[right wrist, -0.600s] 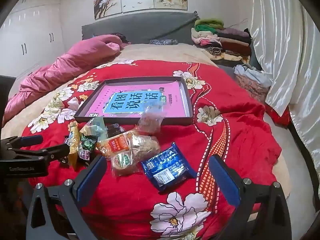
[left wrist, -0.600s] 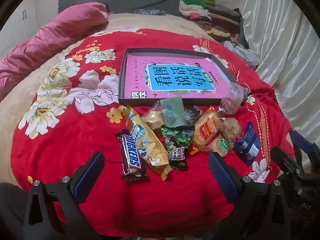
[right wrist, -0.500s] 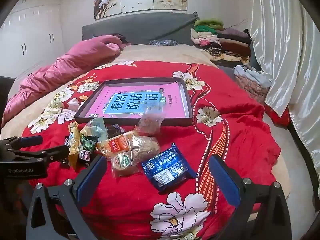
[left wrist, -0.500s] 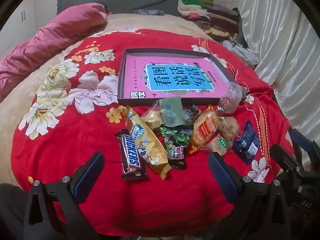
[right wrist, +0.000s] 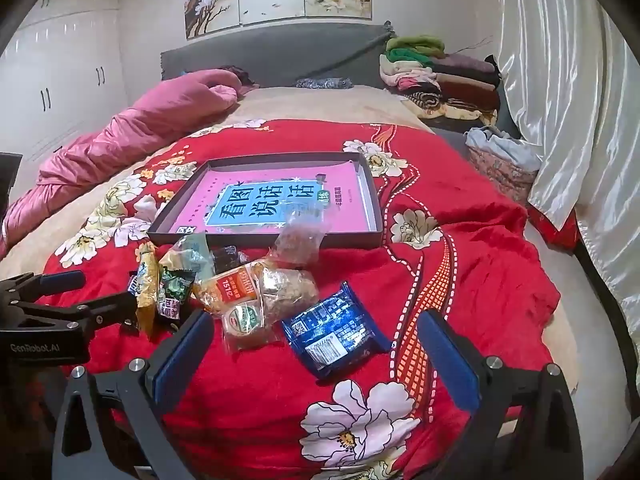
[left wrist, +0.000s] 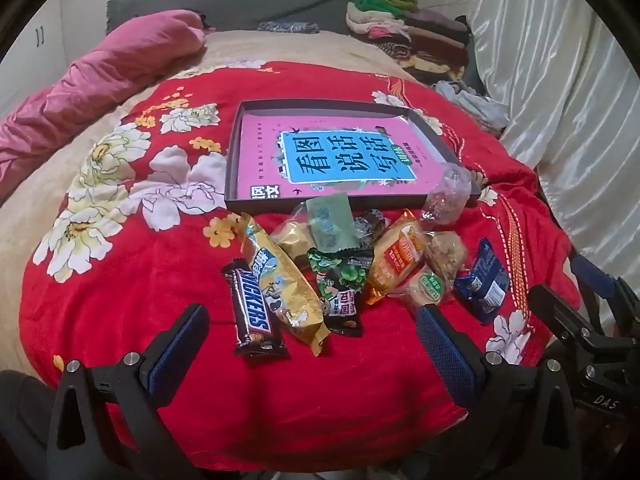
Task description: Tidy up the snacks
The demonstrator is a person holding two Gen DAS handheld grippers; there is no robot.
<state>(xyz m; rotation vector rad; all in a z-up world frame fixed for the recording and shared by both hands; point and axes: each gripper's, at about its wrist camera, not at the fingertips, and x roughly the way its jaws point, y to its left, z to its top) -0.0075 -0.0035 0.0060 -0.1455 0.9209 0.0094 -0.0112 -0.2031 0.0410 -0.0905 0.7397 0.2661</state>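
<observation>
Bed [right wrist: 340, 104]: carries everything; a grey headboard stands at the far end and folded clothes [right wrist: 440, 76] are stacked at the far right corner.
Red blanket [left wrist: 120, 280]: floral, spread over the near part of the bed, with a pink quilt [right wrist: 132, 136] bunched along the left edge.
Tray [left wrist: 234, 168]: shallow dark box lying flat on the red blanket, its floor covered by a pink sheet with a blue panel of Chinese characters; no snack lies inside it.
Snack pile [left wrist: 344, 264]: clustered on the blanket just in front of the tray's near wall.
Gold packet [left wrist: 280, 284]: long, lying diagonally, touching the Snickers bar [left wrist: 252, 312] on its left.
Green-and-black packet [left wrist: 340, 284]: right of the gold packet, partly under a pale green pouch [left wrist: 332, 220].
Orange packet [left wrist: 396, 256]: right of centre, beside clear-wrapped pastries [left wrist: 440, 264].
Clear bag [left wrist: 446, 196]: leaning against the tray's near right corner.
Blue packet [right wrist: 336, 328]: at the right end of the pile, slightly apart from the rest.
Left gripper [left wrist: 312, 348]: fingers spread wide, holding nothing, low in front of the Snickers bar and gold packet.
Right gripper [right wrist: 316, 356]: fingers spread wide, holding nothing, the blue packet lying between and just beyond them.
</observation>
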